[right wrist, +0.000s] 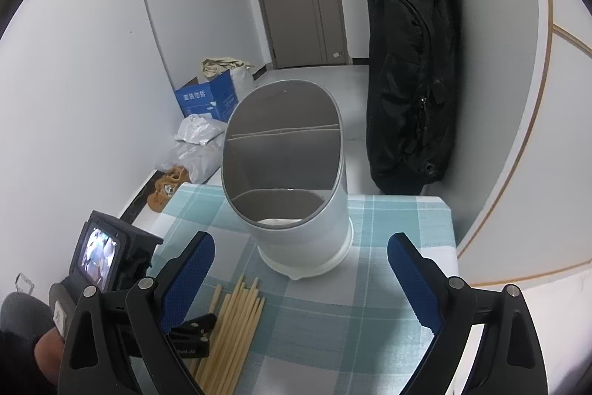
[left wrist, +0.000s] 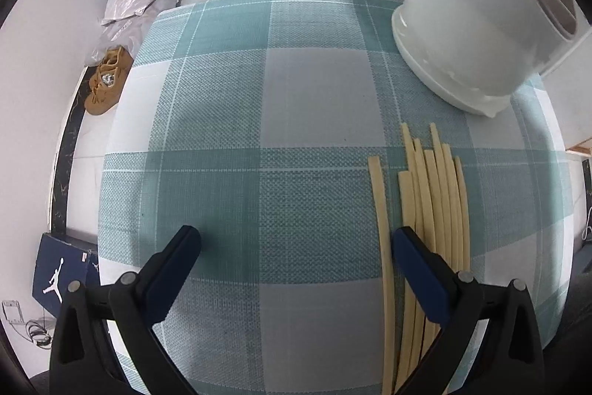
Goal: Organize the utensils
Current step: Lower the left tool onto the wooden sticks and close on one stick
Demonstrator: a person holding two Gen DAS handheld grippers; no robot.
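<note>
Both grippers hanging wide apart and empty over the chopsticks [left wrist: 433, 210] and holder [right wrist: 292, 180].

The left gripper [left wrist: 296, 243] is spreading its fingers wide low over the checked cloth [left wrist: 229, 121], its right finger [left wrist: 418, 269] lying over the chopstick bundle, one stick [left wrist: 381, 210] sitting between the fingers apart from the rest. The right gripper [right wrist: 300, 258] is gaping just as wide above the table, facing the white holder, which is standing upright beyond the chopsticks' tips with its divided inside showing. The left gripper's camera [right wrist: 100, 254] is showing at the lower left.
</note>
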